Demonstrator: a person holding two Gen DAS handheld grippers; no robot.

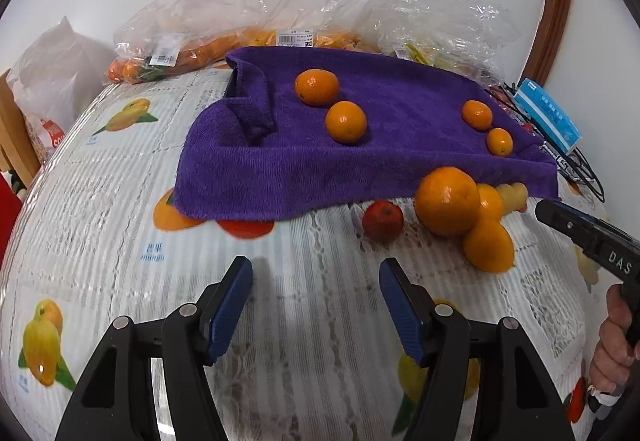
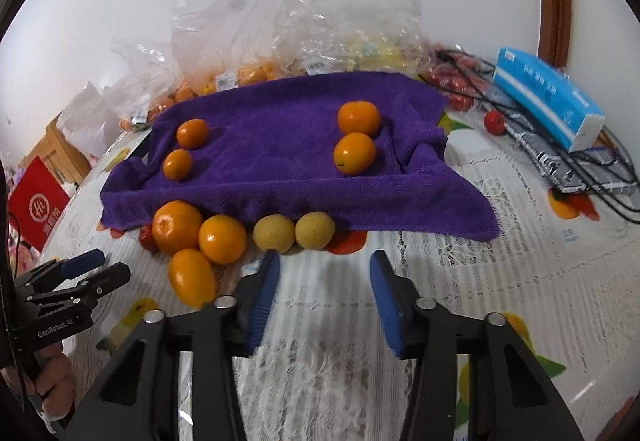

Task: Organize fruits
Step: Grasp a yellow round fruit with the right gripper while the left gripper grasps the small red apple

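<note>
claws — left claw (image 1: 316, 305) and right claw (image 2: 324, 299) — both gape wide, empty, above the tablecloth (image 2: 500, 281).

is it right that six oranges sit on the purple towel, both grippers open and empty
Not quite: the purple towel holds four oranges, two on each side, as the right wrist view shows. The other fruits lie on the table in front of it. The left gripper and right gripper are indeed open and empty.

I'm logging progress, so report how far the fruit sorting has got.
Done: four oranges sit in two pairs on the purple towel. In hand: nothing; the left gripper and right gripper are open. Left: the loose fruit on the tablecloth, three oranges, two yellow fruits, a small red fruit.
</note>
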